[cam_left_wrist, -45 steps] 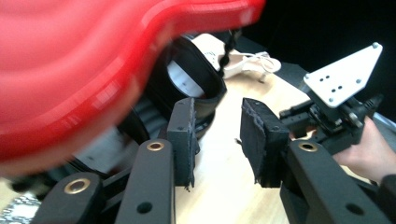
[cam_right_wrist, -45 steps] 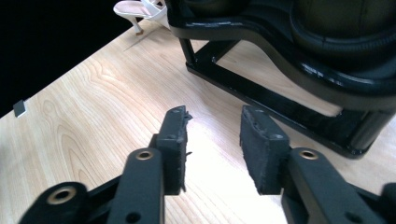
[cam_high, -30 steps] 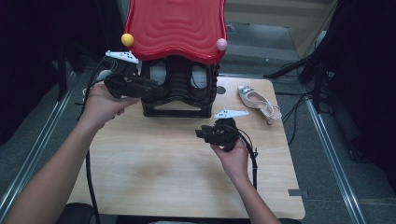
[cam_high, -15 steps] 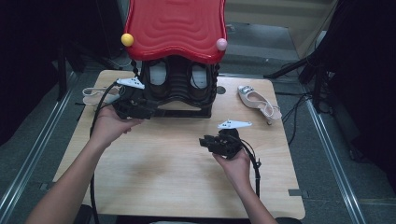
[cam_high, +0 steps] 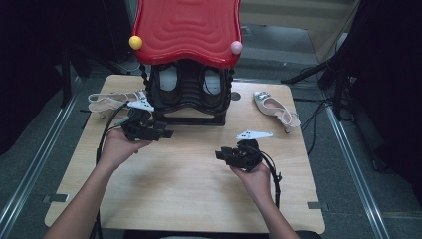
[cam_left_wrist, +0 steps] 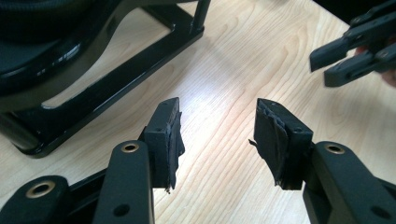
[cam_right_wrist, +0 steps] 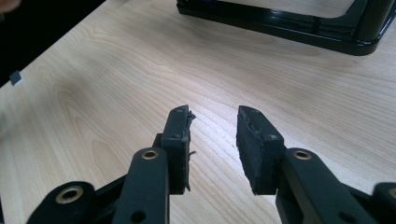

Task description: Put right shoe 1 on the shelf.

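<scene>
Your high view is evenly lit over the pale wooden table (cam_high: 199, 189); its surroundings fall into deep darkness. You get a white glare patch on the wood between the black padded jaws in the left gripper view, with soft shadows beneath them. The glossy red wavy-topped stand (cam_high: 186, 30) shows mild sheen. Far edges blur slightly.

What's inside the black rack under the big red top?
Inside the black rack, under the red top, sit two dark shoes side by side. The top covers their far ends.

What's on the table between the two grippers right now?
Nothing: the high view shows bare wooden table between the left gripper and the right gripper.
</scene>
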